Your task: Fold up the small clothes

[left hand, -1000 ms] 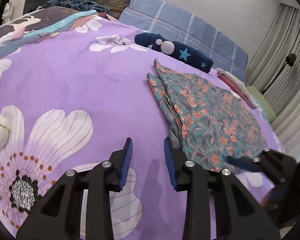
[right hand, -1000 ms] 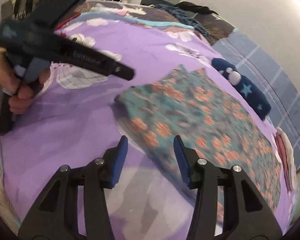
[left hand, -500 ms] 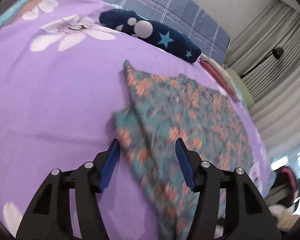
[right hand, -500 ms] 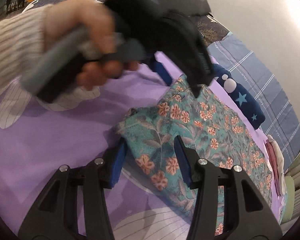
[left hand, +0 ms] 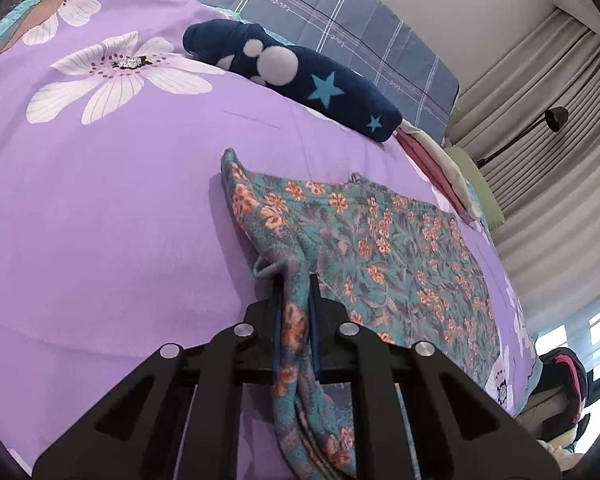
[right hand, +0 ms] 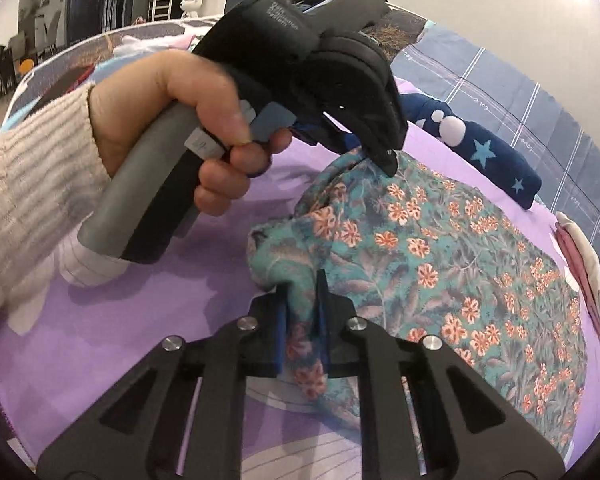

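1. A teal cotton garment printed with orange flowers [left hand: 384,256] lies mostly flat on a bed covered by a purple sheet with large white flowers [left hand: 100,208].
2. The left gripper [left hand: 295,284] has just been closing, and its black fingers with blue pads [left hand: 277,320] now stand narrow, pinching a bunched fold of the garment's near edge; the cloth runs back between them and hangs below.
3. The right gripper [right hand: 302,280] has also just been closing; its fingers [right hand: 282,320] are narrow and clamped on a gathered corner of the same garment [right hand: 440,272], which puckers up just ahead of the tips.
4. In the right wrist view the left gripper [right hand: 384,160] shows from the side, held by a hand [right hand: 188,112] in a cream ribbed knit sleeve [right hand: 24,200]; its tip touches the garment's far edge, beyond and slightly right of the right fingers.
5. Past the left fingers, well beyond the garment, lies a rolled navy fleece piece with white dots and light blue stars [left hand: 300,80], touching the purple sheet.
6. To the right of that roll, a folded pink and white cloth [left hand: 436,168] lies near the garment's far right corner.
7. Behind the roll is a blue-grey checked pillow [left hand: 340,12].
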{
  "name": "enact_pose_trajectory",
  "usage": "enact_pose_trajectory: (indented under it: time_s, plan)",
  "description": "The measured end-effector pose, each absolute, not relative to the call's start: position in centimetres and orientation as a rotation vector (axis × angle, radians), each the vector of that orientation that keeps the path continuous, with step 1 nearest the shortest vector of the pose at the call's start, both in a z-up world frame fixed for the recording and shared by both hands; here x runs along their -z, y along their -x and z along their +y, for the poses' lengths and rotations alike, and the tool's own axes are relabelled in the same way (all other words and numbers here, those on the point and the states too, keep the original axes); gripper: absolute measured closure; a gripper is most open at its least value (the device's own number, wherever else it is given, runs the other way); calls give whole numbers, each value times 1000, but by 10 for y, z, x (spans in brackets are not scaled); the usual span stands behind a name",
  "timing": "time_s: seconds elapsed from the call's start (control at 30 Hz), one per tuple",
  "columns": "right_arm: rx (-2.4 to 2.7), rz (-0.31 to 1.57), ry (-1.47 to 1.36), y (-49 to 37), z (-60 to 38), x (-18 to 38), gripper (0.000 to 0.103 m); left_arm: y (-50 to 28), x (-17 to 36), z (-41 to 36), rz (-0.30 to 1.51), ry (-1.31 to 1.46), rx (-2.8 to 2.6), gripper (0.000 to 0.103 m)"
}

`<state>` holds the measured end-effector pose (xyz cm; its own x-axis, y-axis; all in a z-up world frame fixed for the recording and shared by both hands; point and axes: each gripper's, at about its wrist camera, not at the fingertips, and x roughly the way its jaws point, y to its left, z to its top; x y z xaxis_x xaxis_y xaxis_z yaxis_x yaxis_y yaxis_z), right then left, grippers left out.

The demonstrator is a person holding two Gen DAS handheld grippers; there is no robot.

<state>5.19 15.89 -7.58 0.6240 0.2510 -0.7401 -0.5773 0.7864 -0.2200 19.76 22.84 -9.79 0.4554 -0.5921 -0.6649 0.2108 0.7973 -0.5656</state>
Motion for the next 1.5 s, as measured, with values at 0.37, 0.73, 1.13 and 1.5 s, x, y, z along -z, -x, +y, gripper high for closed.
enact_pose_trajectory:
  time_s: [0.37,0.73,1.13,1.5]
  plan:
    - [-470,692,316,-48,121,40,92,-196,64,210,936,406,502,95]
    - [-426,661,168,-49,67,19,92,-195,34,163,909,351,449,95]
    - [-338,670,-93,-55,-46,11,92,-205,9,58,921,249,488,95]
    - [-198,666,-261,-42,-154,17,92,-211,11,-79,954,73,602,95]
